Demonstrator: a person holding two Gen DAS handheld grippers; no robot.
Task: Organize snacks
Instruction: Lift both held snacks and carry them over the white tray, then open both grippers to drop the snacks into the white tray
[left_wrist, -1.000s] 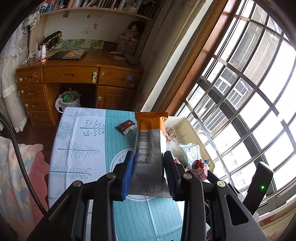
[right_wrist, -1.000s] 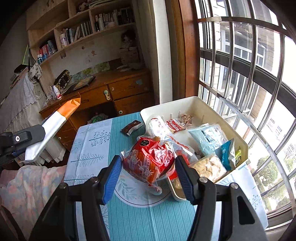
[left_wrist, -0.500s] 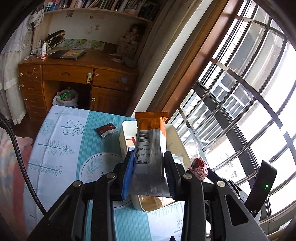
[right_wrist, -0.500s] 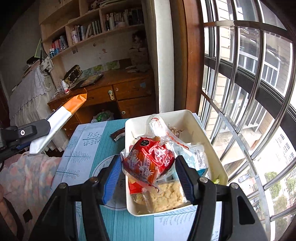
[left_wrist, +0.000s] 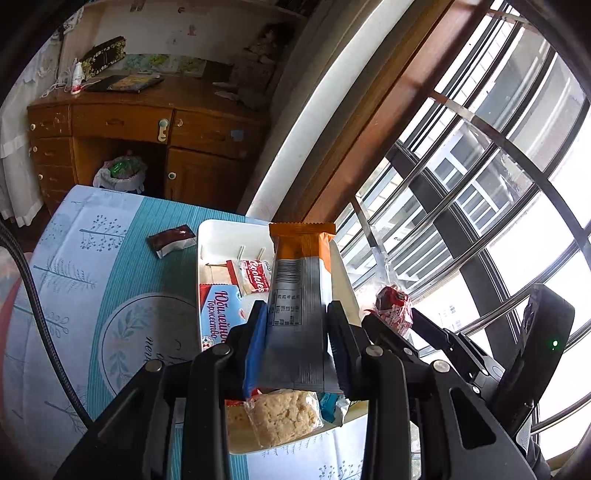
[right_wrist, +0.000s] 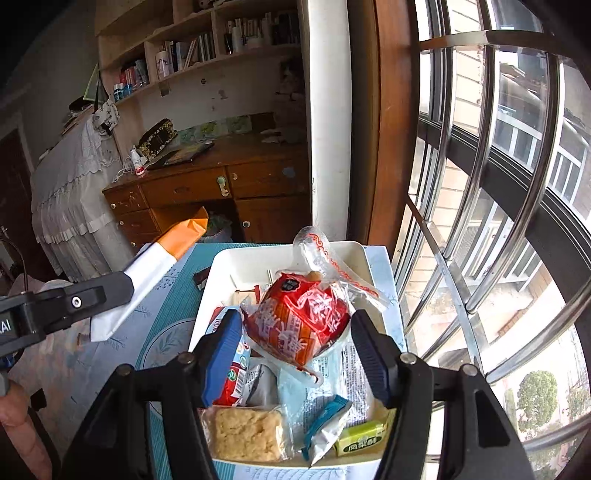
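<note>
My left gripper (left_wrist: 295, 332) is shut on a long grey-and-orange snack bar (left_wrist: 299, 280) and holds it above the white snack box (left_wrist: 221, 232). The bar also shows in the right wrist view (right_wrist: 155, 269), held at the left. My right gripper (right_wrist: 295, 339) is shut on a red-and-clear snack packet (right_wrist: 299, 317) above the same box (right_wrist: 258, 258). The packet shows beside the left gripper (left_wrist: 393, 308). The box holds several wrapped snacks, among them a rice-crisp bar (right_wrist: 247, 435) and a blue-and-white pack (left_wrist: 218, 314).
A small dark red snack (left_wrist: 171, 240) lies on the teal-and-white tablecloth (left_wrist: 110, 280) left of the box. A wooden desk (left_wrist: 147, 122) stands beyond the table. Barred windows (right_wrist: 498, 184) run along the right side.
Both grippers have moved right and forward with their snacks, from above the cloth to above the box. Grips are unchanged.
</note>
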